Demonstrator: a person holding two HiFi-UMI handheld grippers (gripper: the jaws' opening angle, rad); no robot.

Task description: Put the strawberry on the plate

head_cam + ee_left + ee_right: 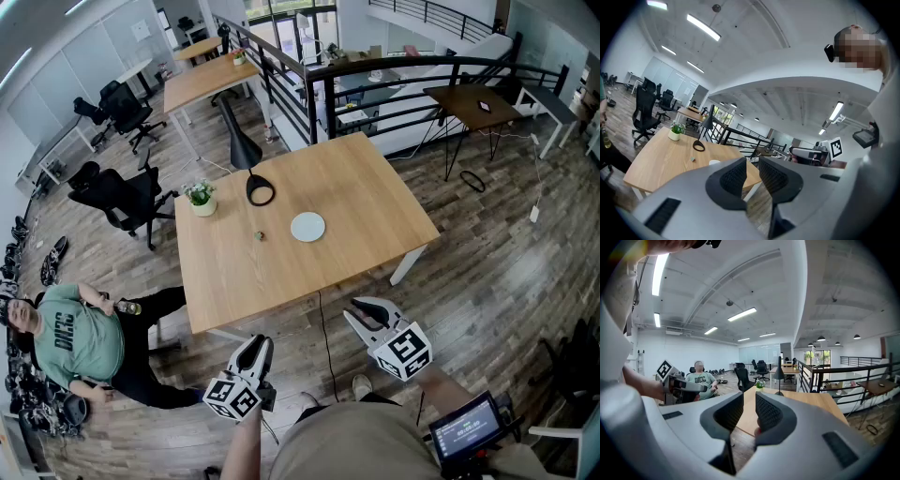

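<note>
office, wooden bench (366, 192): plate (307, 226), strawberry (259, 235) near it. my left gripper (258, 342), right gripper (359, 309): jaws nearly together, both empty.

Head view looks steeply down; gripper views face forward; all share table (356, 187).

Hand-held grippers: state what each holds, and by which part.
Nothing. Left hand-held gripper and right hand-held gripper are shut, empty; strawberry lies on the table.
</note>
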